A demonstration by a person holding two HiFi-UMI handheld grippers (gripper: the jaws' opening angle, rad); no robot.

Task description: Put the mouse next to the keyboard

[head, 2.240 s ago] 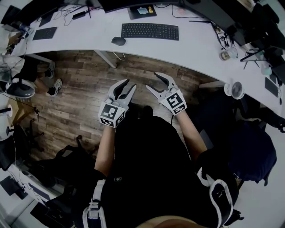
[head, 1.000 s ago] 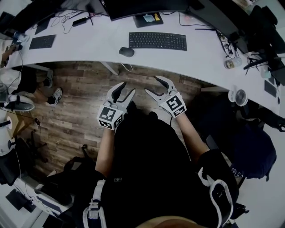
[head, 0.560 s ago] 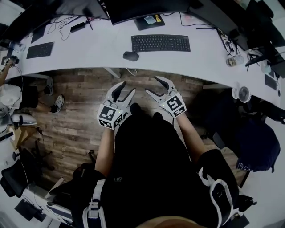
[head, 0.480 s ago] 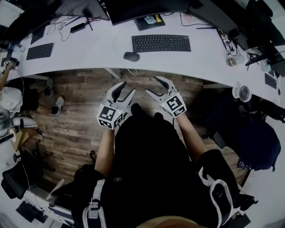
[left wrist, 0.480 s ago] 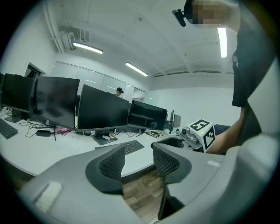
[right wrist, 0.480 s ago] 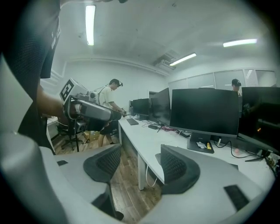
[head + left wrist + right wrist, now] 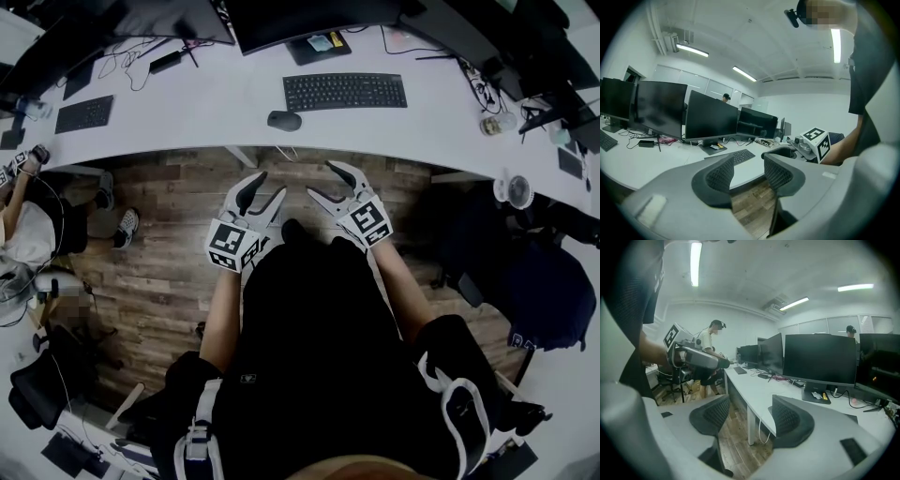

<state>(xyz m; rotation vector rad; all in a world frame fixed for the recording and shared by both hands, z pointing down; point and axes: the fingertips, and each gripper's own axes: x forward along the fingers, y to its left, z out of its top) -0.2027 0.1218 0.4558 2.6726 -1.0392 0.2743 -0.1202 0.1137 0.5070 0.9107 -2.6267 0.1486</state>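
Left gripper and right gripper: both empty, jaws spread, held over the floor short of the desk. Mouse sits near the desk's front edge, left of the keyboard and apart from it.

Risk: a glancing pinch on its rounded shell could skid it off that edge.

Room: bare desk between mouse and keyboard.

**Cam setup: 1 overhead, 2 low**

Head cam: high up, aimed steeply down & fwd. Left gripper and right gripper sit mid-frame, desk curves across the top. Left gripper cam: approx desk-edge height, close behind its own jaws, facing fwd across the desk. Right gripper cam: similar height, facing fwd-left along the desk edge. Each gripper cam catches the other gripper. All 3 share desk + monitors; head & left cams share the keyboard.
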